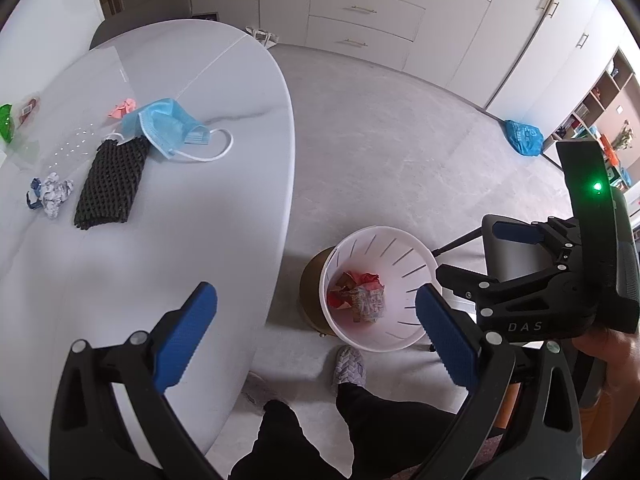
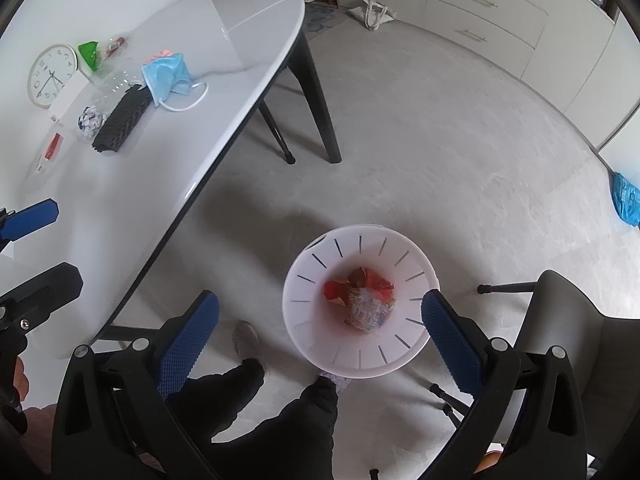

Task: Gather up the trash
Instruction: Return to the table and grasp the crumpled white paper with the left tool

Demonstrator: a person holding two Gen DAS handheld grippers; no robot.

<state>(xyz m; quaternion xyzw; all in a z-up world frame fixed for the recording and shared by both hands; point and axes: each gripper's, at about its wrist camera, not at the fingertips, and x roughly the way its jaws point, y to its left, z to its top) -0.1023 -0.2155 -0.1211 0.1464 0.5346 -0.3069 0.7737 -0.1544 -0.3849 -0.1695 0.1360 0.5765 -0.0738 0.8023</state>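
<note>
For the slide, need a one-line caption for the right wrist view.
Open right tongs hover above the white slotted bin holding crumpled wrappers; face mask remains on the table.

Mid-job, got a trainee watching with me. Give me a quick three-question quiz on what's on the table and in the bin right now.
1. True or false: the white bin on the floor already has crumpled wrappers in it.
2. What lies partly over the far end of the black mesh sleeve on the table? A) a clock B) a blue face mask C) a green bag
3. Fill in: the right gripper is held above the bin with its jaws ____ and nothing between them.

Key: 1 true. 2 B. 3 open.
</note>
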